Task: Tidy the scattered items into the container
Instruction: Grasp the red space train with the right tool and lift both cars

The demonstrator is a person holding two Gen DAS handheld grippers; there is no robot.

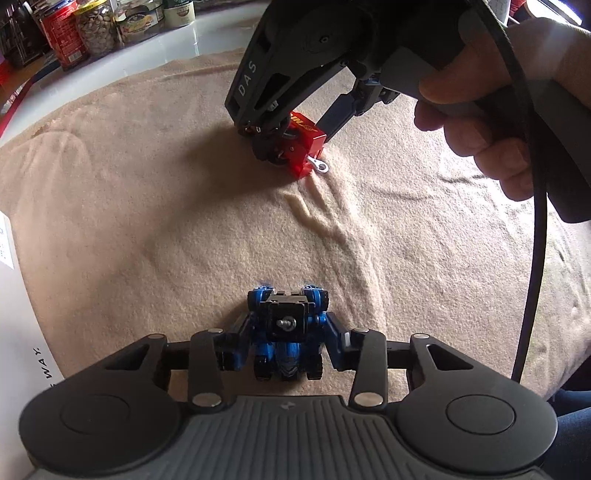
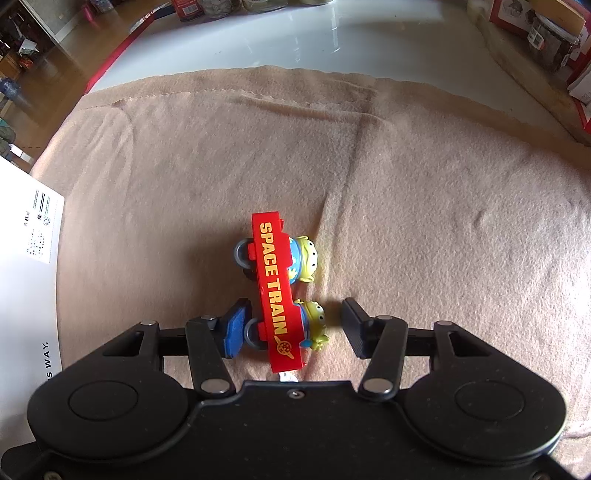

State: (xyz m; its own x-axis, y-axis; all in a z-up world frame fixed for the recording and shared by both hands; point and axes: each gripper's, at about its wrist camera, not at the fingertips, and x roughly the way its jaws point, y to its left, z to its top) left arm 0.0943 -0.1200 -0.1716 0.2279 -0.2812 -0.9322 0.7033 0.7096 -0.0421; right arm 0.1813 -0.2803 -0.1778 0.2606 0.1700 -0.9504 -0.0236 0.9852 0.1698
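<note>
A tan cloth [image 2: 406,177] covered the white tabletop [image 2: 295,40]; jars and tins [image 1: 92,33] lined its far edge. The left gripper [image 1: 286,339] pinched a blue toy car [image 1: 288,332] on the cloth. The right gripper [image 2: 291,325] stood spread around a red toy train [image 2: 275,284] — lettered "SPACE TRAIN" — mid-cloth. A white box [image 2: 22,258] at the left edge read "WAY."

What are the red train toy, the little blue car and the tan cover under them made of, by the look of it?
Red train toy: glossy moulded plastic, judging by its sheen and printed lettering. Blue car: shiny hard plastic, probably, with a metal screw showing. Tan cover: soft fleece-like cloth; it wrinkles and looks fuzzy.
</note>
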